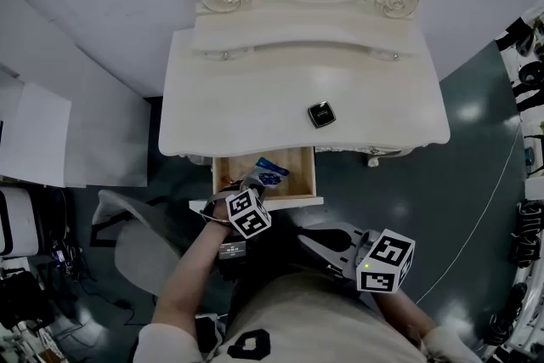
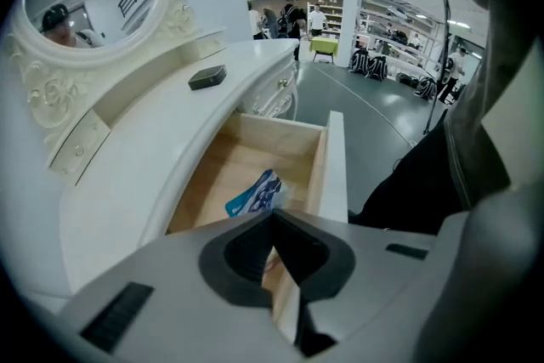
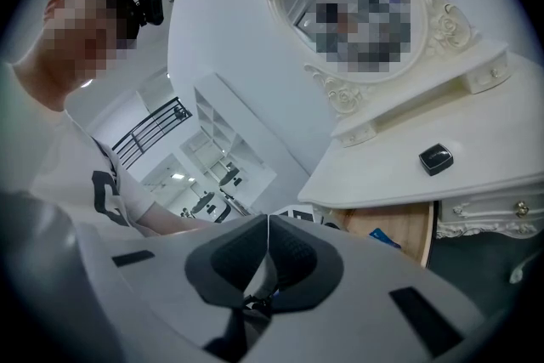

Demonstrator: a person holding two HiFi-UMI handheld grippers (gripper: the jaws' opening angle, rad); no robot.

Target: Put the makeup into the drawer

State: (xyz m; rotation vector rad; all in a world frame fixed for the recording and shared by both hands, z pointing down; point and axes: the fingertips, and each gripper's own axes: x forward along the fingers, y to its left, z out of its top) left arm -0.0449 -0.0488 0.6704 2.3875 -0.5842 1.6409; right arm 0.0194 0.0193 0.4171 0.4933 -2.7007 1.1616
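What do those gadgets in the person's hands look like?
Both are pale grey plastic. The left gripper and right gripper have dark textured pads, and each carries a white cube with black square markers. The person wears a light short-sleeved shirt with black print.

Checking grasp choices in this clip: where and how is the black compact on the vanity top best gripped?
Probably across two opposite side edges of the black compact, coming down from above. It lies flat and low on the vanity top, so only its thin sides give the fingers purchase. It sits askew to the front edge, so the grip should be turned to match.
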